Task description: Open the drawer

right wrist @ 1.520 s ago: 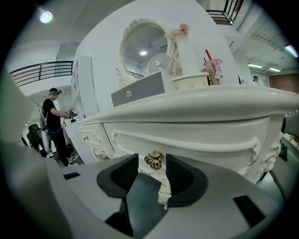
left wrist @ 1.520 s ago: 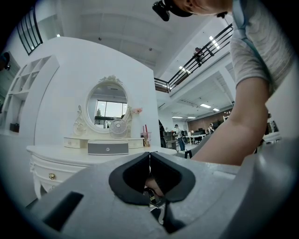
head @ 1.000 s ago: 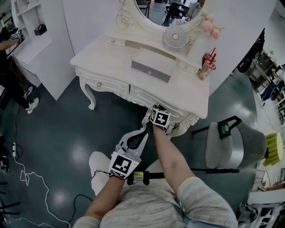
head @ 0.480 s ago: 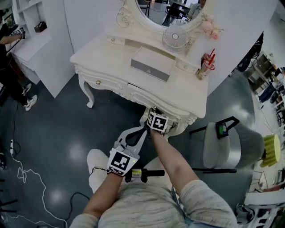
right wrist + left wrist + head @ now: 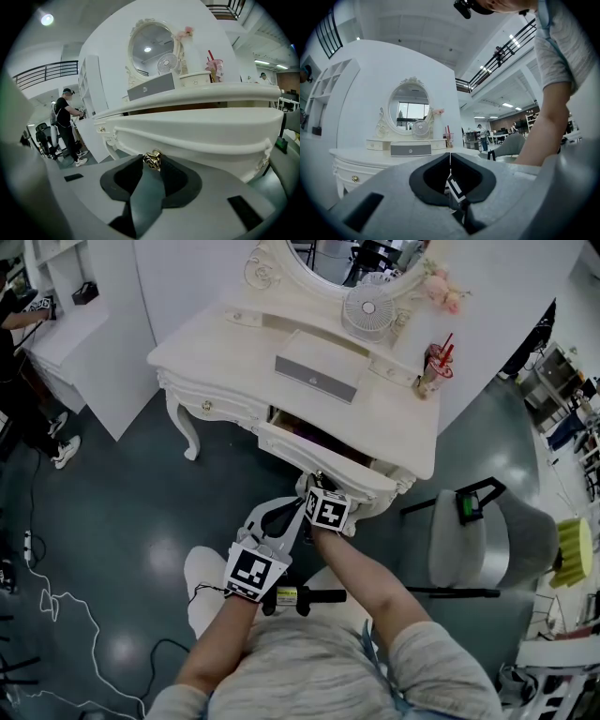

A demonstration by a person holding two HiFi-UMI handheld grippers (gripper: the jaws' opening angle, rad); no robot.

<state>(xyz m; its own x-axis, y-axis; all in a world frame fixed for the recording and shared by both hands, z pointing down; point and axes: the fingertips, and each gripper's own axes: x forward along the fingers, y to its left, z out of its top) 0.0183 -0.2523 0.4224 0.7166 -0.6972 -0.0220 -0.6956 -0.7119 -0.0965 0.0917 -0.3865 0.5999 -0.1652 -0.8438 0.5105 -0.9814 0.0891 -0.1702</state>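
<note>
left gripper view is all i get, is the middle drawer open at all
Observer: Partly. In the head view the drawer is pulled out some way, with a dark gap under the table top.
Operator: what's pulling it
Observer: The right gripper. Its own view shows the jaws closed on the drawer's gold knob.

Fan (image 5: 367,307) below oval mirror (image 5: 342,254); pink cup (image 5: 434,367) right of fan; grey chair (image 5: 450,545) far right.
</note>
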